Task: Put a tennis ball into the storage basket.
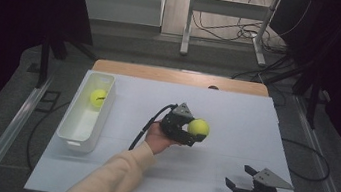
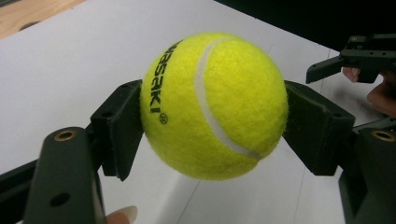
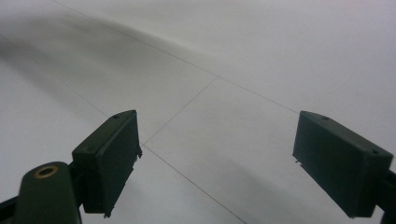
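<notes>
Left hand-held gripper (image 2: 212, 128) clamps the tennis ball (image 2: 214, 105) above mid-table (image 1: 237, 110) — its close view reads black lettering. Right hand-held gripper (image 1: 240, 179) gapes empty near the front right corner — the high view adds a white bin (image 1: 72, 130) at the left edge.

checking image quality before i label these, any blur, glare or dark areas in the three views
High view: dark at both sides, table evenly lit. Left gripper view: tennis ball sharp, soft shadow beneath it, near fingers slightly soft. Right gripper view: far table surface blurred and shaded, fingers fairly sharp; no glare.

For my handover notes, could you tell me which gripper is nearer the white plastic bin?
Left. The left gripper, holding a yellow tennis ball, is mid-table right of the white plastic bin; the right gripper sits far right.
</notes>
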`<state>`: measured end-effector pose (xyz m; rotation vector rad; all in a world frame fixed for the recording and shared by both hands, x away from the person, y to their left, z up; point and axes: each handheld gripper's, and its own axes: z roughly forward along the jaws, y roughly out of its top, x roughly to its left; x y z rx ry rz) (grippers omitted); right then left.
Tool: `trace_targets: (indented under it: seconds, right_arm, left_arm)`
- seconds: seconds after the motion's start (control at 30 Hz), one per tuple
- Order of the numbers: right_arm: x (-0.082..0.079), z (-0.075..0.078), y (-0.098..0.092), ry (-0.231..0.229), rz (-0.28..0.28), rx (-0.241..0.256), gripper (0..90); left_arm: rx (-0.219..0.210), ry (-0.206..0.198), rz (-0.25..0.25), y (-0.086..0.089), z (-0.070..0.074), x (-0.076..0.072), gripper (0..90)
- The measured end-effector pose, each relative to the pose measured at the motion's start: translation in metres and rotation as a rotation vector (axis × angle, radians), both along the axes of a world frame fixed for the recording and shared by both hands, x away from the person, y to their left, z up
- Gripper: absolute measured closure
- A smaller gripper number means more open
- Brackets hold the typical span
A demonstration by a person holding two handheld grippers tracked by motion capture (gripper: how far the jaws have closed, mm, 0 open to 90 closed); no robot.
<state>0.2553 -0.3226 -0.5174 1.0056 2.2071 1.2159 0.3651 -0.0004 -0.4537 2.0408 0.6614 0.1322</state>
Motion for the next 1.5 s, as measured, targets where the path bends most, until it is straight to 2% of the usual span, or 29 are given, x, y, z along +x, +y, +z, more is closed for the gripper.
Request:
trace_targets:
  seconds: [1.5]
  right_arm:
    - [-0.001,0.000,0.001,-0.002,0.002,-0.003,15.3]
  left_arm:
    - [-0.029,-0.018,0.089,0.054,0.008,-0.015,26.6]
